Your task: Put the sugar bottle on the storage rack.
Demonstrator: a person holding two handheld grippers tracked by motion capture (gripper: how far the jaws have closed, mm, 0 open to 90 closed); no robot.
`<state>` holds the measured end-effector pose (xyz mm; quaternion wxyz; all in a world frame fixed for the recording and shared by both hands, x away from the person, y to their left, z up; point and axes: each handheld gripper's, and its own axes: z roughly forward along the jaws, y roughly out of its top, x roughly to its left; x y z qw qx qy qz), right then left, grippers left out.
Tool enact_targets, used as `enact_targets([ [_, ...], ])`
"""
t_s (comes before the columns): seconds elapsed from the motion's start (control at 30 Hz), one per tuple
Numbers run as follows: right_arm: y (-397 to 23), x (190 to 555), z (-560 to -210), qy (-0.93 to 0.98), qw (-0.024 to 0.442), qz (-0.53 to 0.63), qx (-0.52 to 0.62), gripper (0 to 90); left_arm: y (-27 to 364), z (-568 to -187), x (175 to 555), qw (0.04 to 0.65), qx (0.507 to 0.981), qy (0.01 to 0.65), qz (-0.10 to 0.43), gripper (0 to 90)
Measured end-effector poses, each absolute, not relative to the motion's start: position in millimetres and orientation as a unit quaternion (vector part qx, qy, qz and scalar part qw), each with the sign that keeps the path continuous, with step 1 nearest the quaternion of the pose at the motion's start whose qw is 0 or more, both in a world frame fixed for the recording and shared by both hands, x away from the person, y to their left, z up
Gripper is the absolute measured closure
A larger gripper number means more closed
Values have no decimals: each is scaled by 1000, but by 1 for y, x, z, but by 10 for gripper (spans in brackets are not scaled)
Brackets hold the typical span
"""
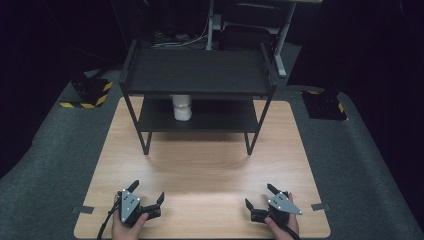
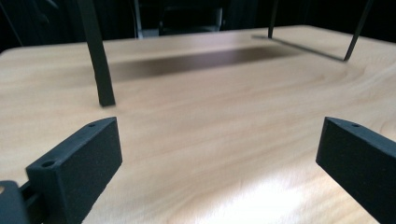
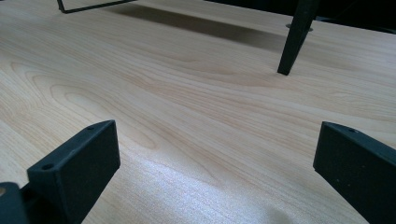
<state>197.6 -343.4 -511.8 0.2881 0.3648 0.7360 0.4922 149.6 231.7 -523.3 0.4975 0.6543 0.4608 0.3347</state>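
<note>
Left gripper (image 1: 147, 193) and right gripper (image 1: 259, 196) resting on bench (image 1: 210, 165), jaws standing wide apart, gripping nothing; rack (image 1: 197, 75) with white cup (image 1: 182, 107) sitting well ahead.

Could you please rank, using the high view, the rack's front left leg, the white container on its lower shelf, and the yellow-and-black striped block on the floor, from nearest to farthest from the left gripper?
From the left gripper:
1. Front left leg, straight ahead on the table.
2. White container, farther back under the top shelf, slightly right.
3. Striped block, off the table on the carpet, far left.
</note>
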Motion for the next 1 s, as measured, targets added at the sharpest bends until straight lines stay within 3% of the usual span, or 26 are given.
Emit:
enact_targets([
  [0.43, -343, 197, -512, 735, 291, 492, 366, 1, 230, -513, 158, 465, 683, 468, 311, 5],
  [1.0, -342, 197, -512, 732, 291, 492, 370, 1, 229, -518, 152, 471, 690, 441, 328, 5],
])
